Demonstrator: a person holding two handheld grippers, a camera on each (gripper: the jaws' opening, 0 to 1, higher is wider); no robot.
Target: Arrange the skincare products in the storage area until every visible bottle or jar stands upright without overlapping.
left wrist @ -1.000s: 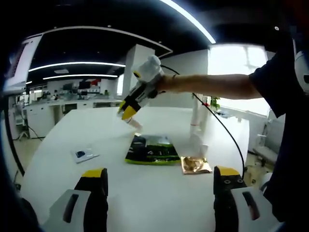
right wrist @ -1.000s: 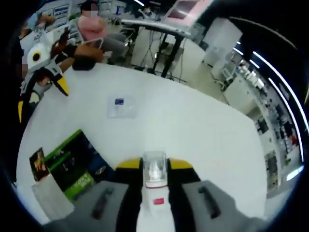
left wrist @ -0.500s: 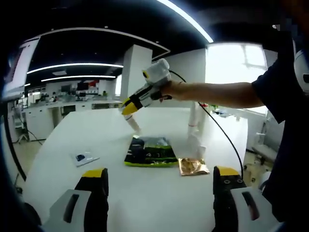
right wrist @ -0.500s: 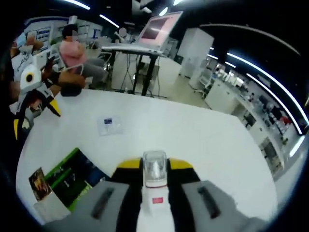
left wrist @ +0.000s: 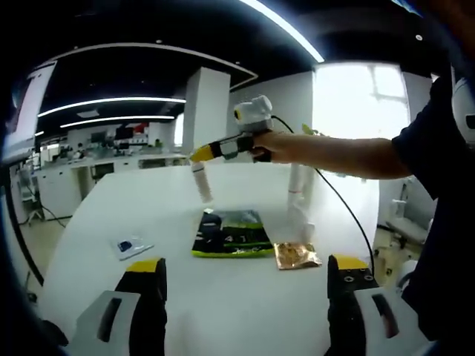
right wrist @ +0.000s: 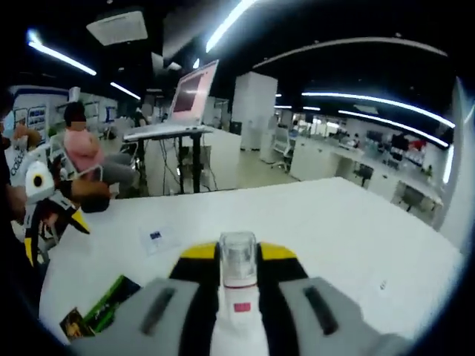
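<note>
My right gripper (right wrist: pixel 237 254) is shut on a small white bottle (right wrist: pixel 238 300) with a clear cap, which points forward between the yellow-tipped jaws. In the left gripper view the right gripper (left wrist: pixel 205 153) is held level above the white table (left wrist: pixel 245 311), and the bottle (left wrist: pixel 201 184) hangs down from its tips. A tall white bottle (left wrist: pixel 299 185) stands upright at the far right of the table. My left gripper (left wrist: pixel 245 280) is open low over the near table edge, with nothing between its fingers. It also appears at the left of the right gripper view, as the left gripper (right wrist: pixel 46 211).
A green and black packet (left wrist: pixel 230 233) lies flat mid-table with a gold sachet (left wrist: pixel 298 254) beside it and a small blue-printed sachet (left wrist: pixel 130 244) to the left. A person's arm (left wrist: pixel 341 152) reaches over the table. A seated person (right wrist: pixel 83 152) and a monitor stand (right wrist: pixel 191 93) are beyond the table.
The right gripper rose and tilted from pointing down at the table to nearly level, still holding the bottle. The left gripper stayed put and open.
</note>
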